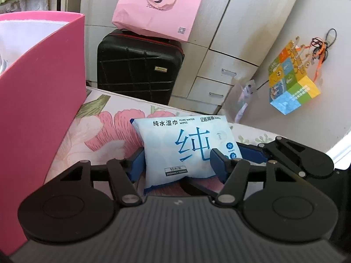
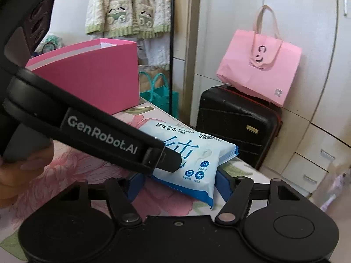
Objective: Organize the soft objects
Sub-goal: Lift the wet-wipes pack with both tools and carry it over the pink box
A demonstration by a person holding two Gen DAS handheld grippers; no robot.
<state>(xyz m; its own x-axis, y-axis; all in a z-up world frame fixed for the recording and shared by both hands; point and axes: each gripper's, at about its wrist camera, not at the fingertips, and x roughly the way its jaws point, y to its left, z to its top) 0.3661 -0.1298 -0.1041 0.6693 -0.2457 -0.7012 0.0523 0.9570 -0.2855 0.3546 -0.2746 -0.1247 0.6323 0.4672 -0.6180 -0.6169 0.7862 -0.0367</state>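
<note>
A white and blue pack of wet wipes lies tilted on the flowered sheet, right in front of both grippers. My left gripper has its blue pads pressed on the pack's two sides. In the right wrist view the pack sits between the blue pads of my right gripper. The right-hand pad rests against the pack's edge. The left gripper's black finger crosses over the pack and hides the other pad's contact. A tall pink box stands at the left on the sheet.
Past the sheet's far edge stand a black suitcase with a pink paper bag on top, and white cabinet drawers. A colourful carton hangs at the right. A hand holds the left gripper. A teal bag stands behind the pink box.
</note>
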